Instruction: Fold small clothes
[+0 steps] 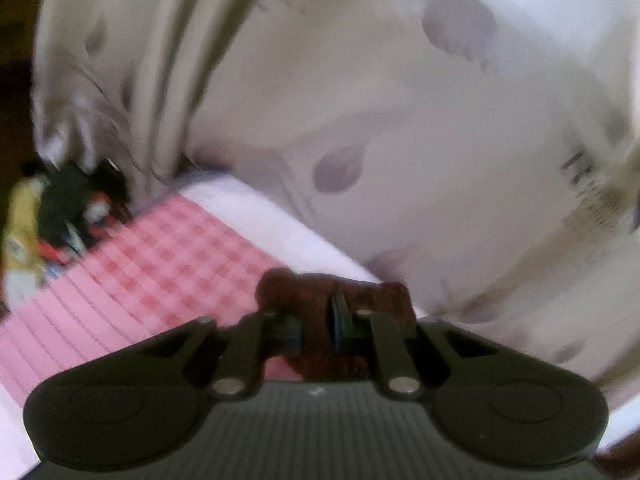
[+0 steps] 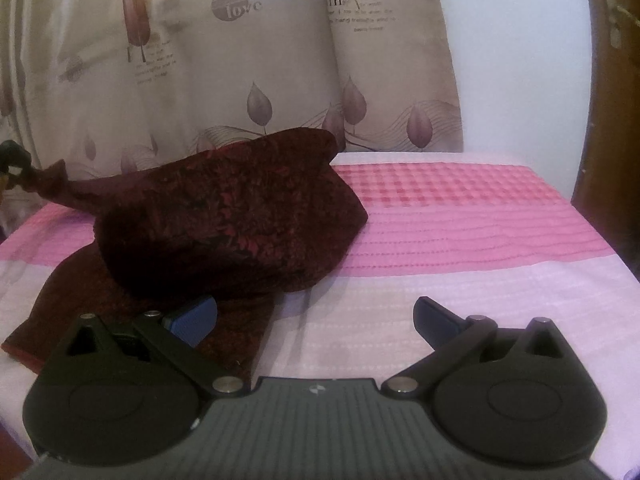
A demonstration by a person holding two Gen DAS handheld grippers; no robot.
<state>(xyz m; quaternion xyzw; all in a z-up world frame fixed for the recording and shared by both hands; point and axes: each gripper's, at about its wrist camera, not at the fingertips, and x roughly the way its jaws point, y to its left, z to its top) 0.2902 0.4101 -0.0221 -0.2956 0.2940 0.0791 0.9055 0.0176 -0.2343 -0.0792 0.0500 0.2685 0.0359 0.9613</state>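
So the right gripper (image 2: 316, 320) sits low over the pink bedspread (image 2: 460, 232), angled down, its 2 blue pads (image 2: 192, 320) spread wide with nothing between them. The dark red garment (image 2: 224, 216) lies bunched on the left part of the bed, by the leaf-print curtain (image 2: 280, 60), one corner pulled out to the left. The left gripper (image 1: 320, 326) tilts down, rolled to one side, jaws nearly together with dark red cloth pinched in the narrow gap. That view is blurry.
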